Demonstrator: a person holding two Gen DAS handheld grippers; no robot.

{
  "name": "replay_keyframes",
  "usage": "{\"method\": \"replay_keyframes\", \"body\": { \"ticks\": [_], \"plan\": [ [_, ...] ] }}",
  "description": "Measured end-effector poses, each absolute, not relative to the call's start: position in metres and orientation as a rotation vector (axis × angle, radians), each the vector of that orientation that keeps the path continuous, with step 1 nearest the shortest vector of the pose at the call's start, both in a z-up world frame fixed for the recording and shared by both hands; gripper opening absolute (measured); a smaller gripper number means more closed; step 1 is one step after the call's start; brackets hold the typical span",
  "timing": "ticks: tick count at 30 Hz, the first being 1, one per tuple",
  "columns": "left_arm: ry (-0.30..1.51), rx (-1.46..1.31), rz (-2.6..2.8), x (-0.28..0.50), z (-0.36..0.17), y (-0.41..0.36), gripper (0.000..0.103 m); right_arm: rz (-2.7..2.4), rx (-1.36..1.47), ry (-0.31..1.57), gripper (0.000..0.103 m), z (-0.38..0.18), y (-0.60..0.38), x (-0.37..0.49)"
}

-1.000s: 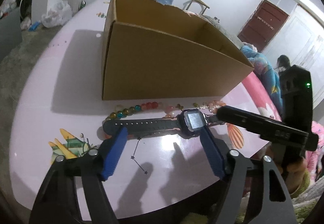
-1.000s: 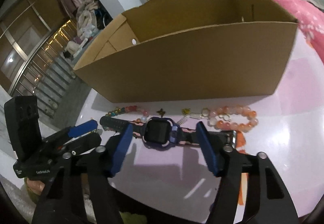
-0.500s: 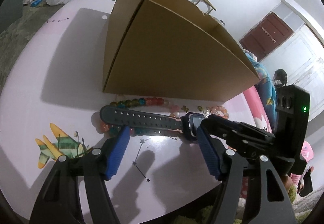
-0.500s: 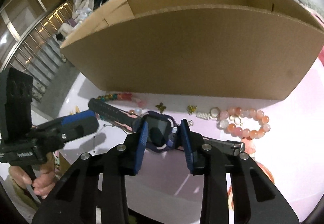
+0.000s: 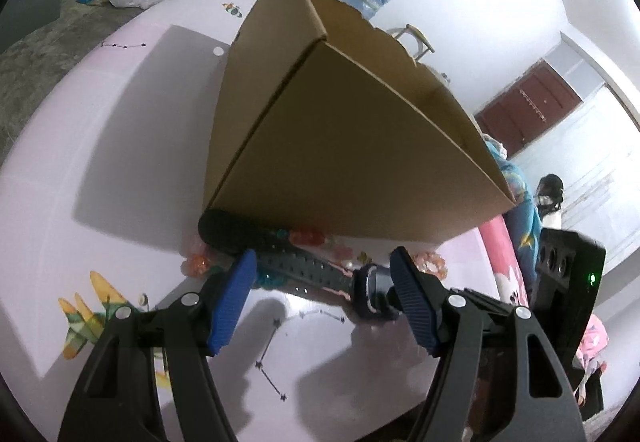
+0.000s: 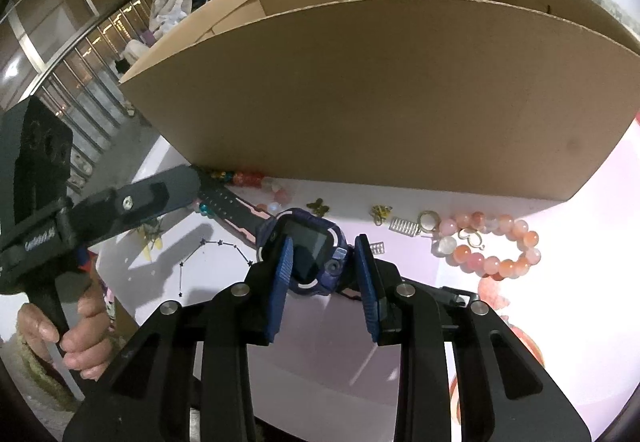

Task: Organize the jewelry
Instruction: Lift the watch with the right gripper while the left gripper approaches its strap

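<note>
Purple watch (image 6: 310, 256): right gripper (image 6: 325, 274) clamped on it, apparently lifting; left gripper (image 5: 322, 296) wide; next, box (image 6: 380, 90).

Right claw (image 6: 324, 266) clamped on purple watch (image 6: 310, 248), just closed; pink bead bracelet (image 6: 494, 246) nearby on tabletop (image 6: 580, 210) before cardboard box (image 6: 360, 90).

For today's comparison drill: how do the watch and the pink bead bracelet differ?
1. The watch is dark, with a flat strap and screen; the bracelet is round pink beads.
2. The watch is clamped in the right tongs; the bracelet lies free.
Both are in front of the box.
</note>
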State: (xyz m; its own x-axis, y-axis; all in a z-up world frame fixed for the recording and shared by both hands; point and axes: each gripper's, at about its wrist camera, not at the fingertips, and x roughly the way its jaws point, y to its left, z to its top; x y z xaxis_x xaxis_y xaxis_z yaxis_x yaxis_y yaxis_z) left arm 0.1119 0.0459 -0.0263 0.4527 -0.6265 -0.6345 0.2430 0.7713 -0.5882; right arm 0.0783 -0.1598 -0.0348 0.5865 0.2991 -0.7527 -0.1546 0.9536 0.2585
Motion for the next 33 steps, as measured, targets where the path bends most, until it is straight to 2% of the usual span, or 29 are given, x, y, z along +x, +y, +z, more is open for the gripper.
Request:
{"method": "replay_keyframes", "body": {
  "ticks": [20, 23, 25, 26, 28, 33],
  "plan": [
    [1.12, -0.434, -0.588, 0.122, -0.023, 0.031, 0.068, 0.301, 0.113, 0.896, 0.03, -0.032, -0.158, 0.074],
    [1.1, -0.42, -0.58, 0.116, -0.02, 0.034, 0.068, 0.345, 0.107, 0.855, 0.038, -0.023, -0.16, 0.07],
    [1.083, -0.411, -0.568, 0.113, -0.018, 0.039, 0.068, 0.402, 0.072, 0.832, 0.049, -0.015, -0.154, 0.068],
    [1.078, -0.409, -0.563, 0.111, -0.017, 0.041, 0.068, 0.421, 0.043, 0.825, 0.051, -0.013, -0.15, 0.068],
    [1.073, -0.406, -0.548, 0.109, -0.017, 0.045, 0.068, 0.452, -0.073, 0.805, 0.054, -0.01, -0.135, 0.067],
    [1.043, -0.412, -0.547, 0.102, -0.014, 0.054, 0.068, 0.44, -0.291, 0.816, 0.054, -0.022, -0.112, 0.074]
  ]
}}
